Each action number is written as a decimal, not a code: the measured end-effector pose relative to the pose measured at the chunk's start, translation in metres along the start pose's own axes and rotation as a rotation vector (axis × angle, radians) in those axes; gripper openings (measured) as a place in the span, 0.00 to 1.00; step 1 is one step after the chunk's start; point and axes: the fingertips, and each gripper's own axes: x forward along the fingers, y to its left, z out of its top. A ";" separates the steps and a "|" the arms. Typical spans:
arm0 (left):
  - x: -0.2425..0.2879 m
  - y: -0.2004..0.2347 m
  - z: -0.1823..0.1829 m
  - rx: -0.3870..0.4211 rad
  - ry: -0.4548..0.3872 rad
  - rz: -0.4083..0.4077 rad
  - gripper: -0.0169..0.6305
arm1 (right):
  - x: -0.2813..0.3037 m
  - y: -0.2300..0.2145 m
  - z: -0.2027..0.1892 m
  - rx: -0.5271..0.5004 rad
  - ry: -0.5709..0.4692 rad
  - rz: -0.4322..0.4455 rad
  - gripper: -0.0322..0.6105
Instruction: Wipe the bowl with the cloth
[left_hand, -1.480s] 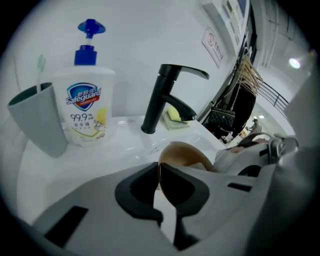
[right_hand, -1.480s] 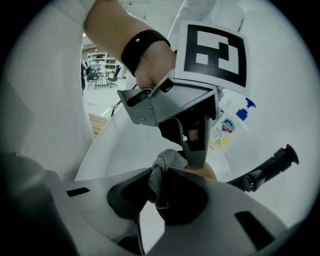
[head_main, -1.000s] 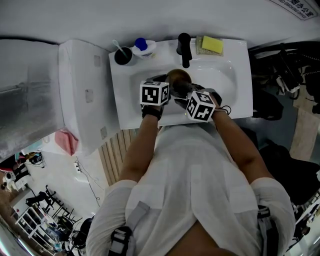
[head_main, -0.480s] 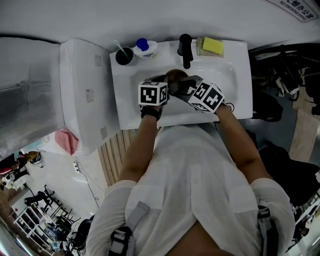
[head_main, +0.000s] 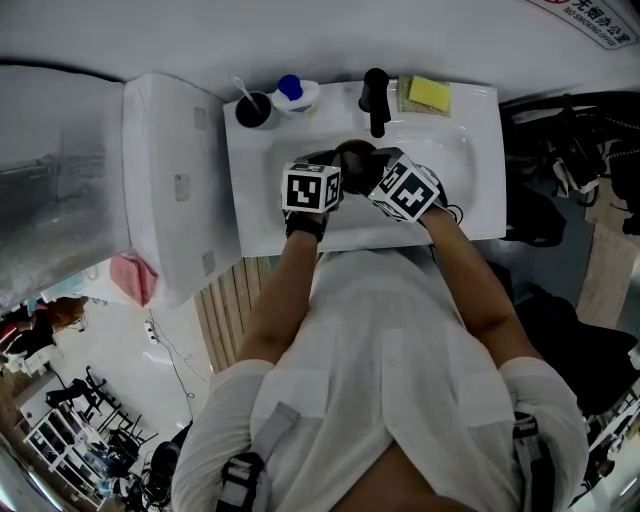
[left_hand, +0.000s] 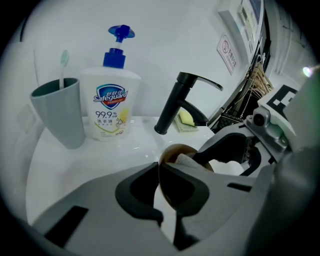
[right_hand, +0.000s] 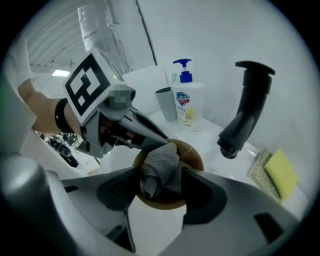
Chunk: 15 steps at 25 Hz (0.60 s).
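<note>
Left fingers (left_hand: 135, 192) clamp bowl (left_hand: 179, 150) — right (right_hand: 212, 197) opening round cloth (right_hand: 160, 167).

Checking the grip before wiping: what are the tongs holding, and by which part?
Left tongs pinch the bowl by its rim; right tongs are opening, cloth between them.

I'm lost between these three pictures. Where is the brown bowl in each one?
Head view: the bowl is upper centre, over the sink.
Left gripper view: the bowl is low centre, seen edge-on.
Right gripper view: the bowl is low centre, with the cloth in it.
Shared landmark: the black faucet, just beyond the bowl in all three.
</note>
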 end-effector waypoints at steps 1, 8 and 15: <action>0.000 0.001 0.000 -0.001 -0.002 0.003 0.06 | -0.001 0.002 0.002 0.023 -0.007 0.016 0.46; -0.005 0.010 0.001 -0.007 -0.011 0.026 0.06 | -0.024 -0.001 0.018 0.210 -0.134 0.081 0.47; -0.007 -0.007 0.006 0.015 -0.024 -0.007 0.06 | -0.014 -0.021 0.010 0.176 -0.065 -0.060 0.47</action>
